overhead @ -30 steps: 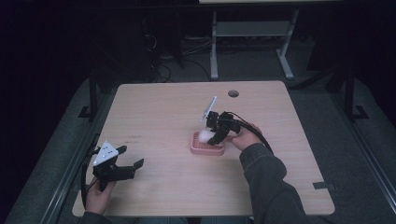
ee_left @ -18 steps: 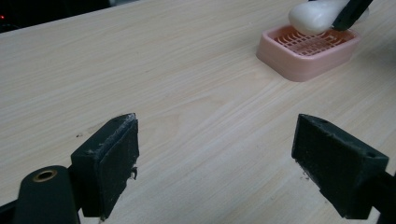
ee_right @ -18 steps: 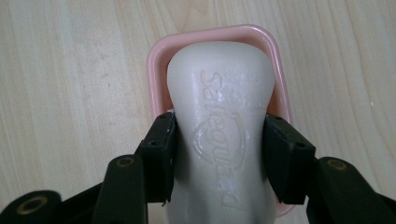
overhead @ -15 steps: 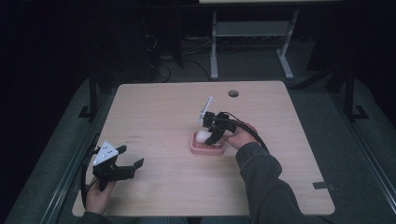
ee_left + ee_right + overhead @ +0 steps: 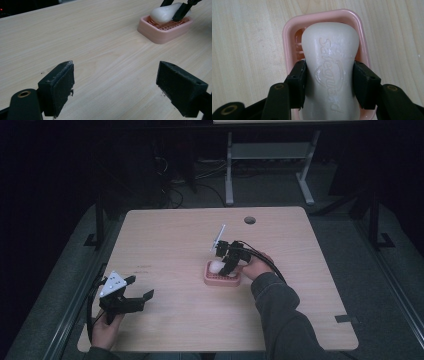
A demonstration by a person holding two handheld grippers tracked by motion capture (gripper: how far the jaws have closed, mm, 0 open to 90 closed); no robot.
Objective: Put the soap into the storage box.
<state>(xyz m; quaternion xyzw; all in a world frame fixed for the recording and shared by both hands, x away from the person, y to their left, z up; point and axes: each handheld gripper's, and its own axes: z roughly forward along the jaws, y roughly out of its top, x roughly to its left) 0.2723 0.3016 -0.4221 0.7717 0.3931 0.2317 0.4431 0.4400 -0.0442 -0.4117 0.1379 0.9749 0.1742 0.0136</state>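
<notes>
Soap was squeezed between the right gripper's jaws, over the pink dish. It seemed about to be set down or lifted; a gentle move was needed. The left gripper was held open, empty.

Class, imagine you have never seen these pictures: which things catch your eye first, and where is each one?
First, the white soap bar, clamped at its waist between the right gripper's black jaws, over the pink soap dish near the middle of the wooden table. Next, the left gripper, jaws wide open with nothing between them, at the table's near left corner.
</notes>
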